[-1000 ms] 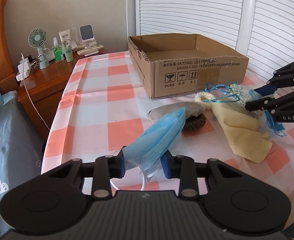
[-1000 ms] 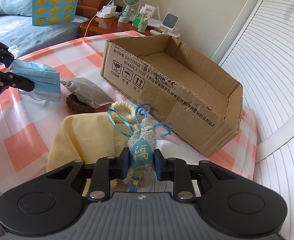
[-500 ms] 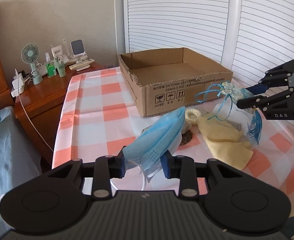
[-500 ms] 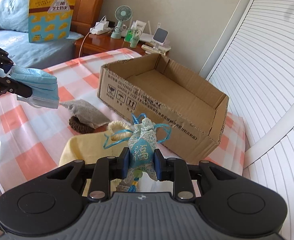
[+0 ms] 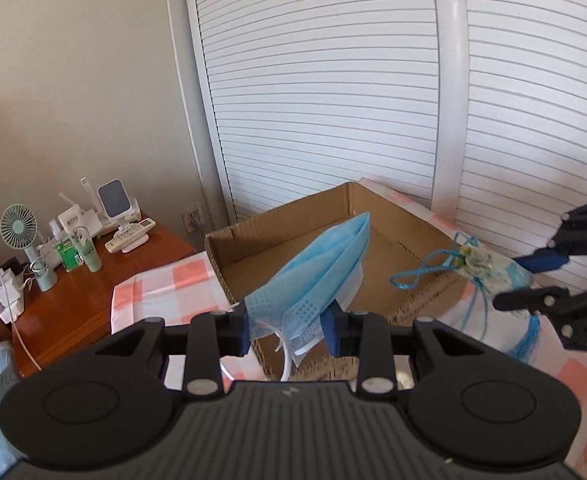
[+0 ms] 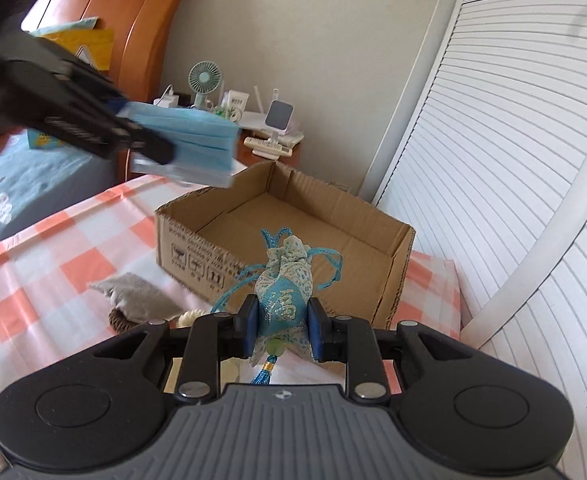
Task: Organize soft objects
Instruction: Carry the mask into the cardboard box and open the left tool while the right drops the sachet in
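Note:
My left gripper [image 5: 287, 326] is shut on a folded blue face mask [image 5: 317, 276], held in the air above the near wall of the open cardboard box [image 5: 289, 224]. In the right wrist view the left gripper [image 6: 145, 136] carries that mask [image 6: 191, 144] high over the box's left corner. My right gripper [image 6: 281, 330] is shut on a blue-and-white sachet pouch [image 6: 287, 280] with blue cords and a tassel, just in front of the cardboard box [image 6: 389, 280]. The left wrist view shows the right gripper [image 5: 527, 280] and the pouch [image 5: 489, 268] beside the box's right side.
On the orange-checked tablecloth [image 6: 45, 272] lie a grey cloth [image 6: 137, 296] over a dark woven ring [image 6: 123, 318] and a cream scrunchie [image 6: 189, 316]. A wooden nightstand [image 5: 73, 300] with a small fan [image 5: 19, 228] and bottles stands left. Louvred doors [image 5: 333, 100] close the far side.
Both grippers have risen with their loads. The left one moved forward and up, bringing the mask from above the tablecloth to over the box. The right one lifted the pouch closer to the box.

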Tool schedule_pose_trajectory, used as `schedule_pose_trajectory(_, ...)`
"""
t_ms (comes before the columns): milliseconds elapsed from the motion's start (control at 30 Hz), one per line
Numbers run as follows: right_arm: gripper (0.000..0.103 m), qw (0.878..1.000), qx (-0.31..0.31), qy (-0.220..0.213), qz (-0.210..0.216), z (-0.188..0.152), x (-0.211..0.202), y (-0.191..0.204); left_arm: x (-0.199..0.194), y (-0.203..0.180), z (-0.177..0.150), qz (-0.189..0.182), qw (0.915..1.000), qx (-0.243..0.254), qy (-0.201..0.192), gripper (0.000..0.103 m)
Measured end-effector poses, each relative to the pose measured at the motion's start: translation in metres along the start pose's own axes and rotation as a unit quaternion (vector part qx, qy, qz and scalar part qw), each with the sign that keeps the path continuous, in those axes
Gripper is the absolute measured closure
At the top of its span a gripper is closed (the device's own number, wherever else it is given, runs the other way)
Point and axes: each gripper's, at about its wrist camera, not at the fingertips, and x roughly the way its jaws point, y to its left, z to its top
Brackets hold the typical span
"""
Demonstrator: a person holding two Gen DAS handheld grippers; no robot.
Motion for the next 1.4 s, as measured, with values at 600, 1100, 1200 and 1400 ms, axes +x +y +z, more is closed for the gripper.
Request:
schedule_pose_trajectory(600, 0.074, 0.999, 0.032, 0.005, -0.006, -0.001, 0.023, -0.042, 0.142, 0.001, 0.054, 0.011, 0.9985, -0.018, 0.051, 0.009)
schedule_pose_trajectory(1100, 0.074, 0.998, 0.063, 0.013, -0.011, 0.042, 0.071, -0.056, 0.012, -0.020, -0.008, -0.009, 0.9989, -0.009, 0.045, 0.003)
schedule_pose_trajectory(1200, 0.074, 0.997, 0.071, 0.016, -0.011, 0.055, 0.088, -0.062, -0.005, -0.028, -0.022, -0.004, 0.9989, -0.014, 0.045, 0.003)
schedule_pose_trajectory(1400, 0.070, 0.995, 0.088, 0.035, -0.030, 0.079, 0.128, -0.076, -0.023, -0.040, -0.046, -0.009, 0.9980, -0.041, 0.047, 0.003)
